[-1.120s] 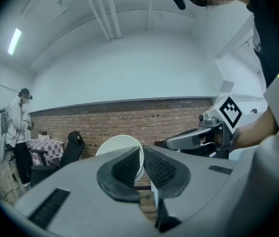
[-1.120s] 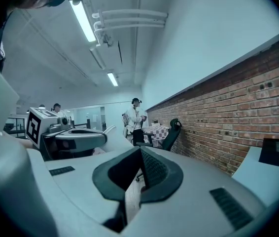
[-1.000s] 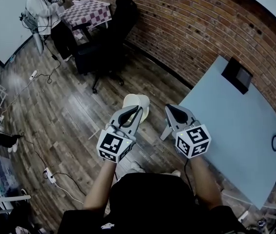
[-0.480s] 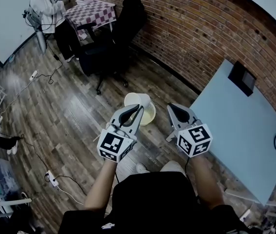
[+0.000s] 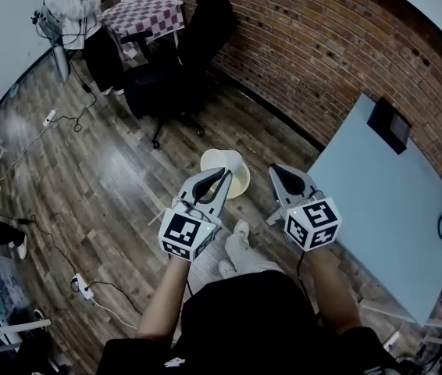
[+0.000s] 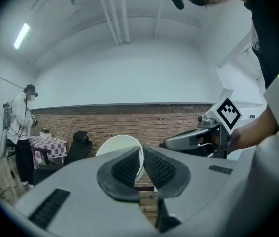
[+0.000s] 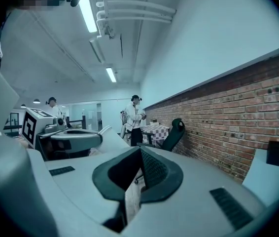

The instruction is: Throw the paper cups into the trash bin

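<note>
Left gripper (image 5: 219, 178) is pinching the paper cup (image 5: 229, 169) by its rim, right gripper (image 5: 281, 175) sitting closed and empty; thin rim grip is risking a slip onto the floor (image 5: 127, 178).

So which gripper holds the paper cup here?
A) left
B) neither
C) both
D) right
A: the left gripper pinches the paper cup by its rim, while the right gripper is shut with nothing between its pads.
</note>
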`<state>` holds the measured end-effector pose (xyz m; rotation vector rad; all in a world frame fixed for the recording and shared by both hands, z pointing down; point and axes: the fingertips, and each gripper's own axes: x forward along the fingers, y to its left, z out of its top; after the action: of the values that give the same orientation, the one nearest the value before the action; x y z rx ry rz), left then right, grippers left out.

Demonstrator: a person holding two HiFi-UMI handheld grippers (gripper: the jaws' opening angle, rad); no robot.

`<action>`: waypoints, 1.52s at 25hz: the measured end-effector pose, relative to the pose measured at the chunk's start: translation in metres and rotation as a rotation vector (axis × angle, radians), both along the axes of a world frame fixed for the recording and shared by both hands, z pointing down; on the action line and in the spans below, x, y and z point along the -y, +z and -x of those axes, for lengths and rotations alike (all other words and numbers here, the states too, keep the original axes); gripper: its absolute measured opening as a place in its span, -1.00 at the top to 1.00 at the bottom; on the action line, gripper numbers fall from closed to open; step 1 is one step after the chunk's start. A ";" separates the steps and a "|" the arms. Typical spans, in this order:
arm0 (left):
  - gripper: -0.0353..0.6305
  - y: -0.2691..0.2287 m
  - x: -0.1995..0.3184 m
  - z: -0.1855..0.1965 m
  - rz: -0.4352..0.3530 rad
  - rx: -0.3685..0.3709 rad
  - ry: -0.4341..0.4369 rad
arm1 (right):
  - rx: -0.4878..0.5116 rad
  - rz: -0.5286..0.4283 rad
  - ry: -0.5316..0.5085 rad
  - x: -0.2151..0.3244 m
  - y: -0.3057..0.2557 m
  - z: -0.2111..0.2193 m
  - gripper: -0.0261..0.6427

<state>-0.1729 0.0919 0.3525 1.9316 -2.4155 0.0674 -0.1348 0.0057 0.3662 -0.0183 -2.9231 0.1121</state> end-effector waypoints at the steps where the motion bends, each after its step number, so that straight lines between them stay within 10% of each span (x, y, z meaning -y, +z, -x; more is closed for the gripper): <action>1: 0.80 0.000 0.000 0.002 -0.002 -0.002 -0.002 | 0.003 -0.001 0.000 0.000 -0.001 0.003 0.91; 38: 0.80 0.007 0.090 0.182 0.020 -0.031 -0.071 | 0.008 0.042 -0.061 0.096 0.005 0.198 0.91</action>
<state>-0.3551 0.0017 0.3595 1.8229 -2.4514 0.0590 -0.3329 -0.0901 0.3716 -0.1144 -2.9250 0.1643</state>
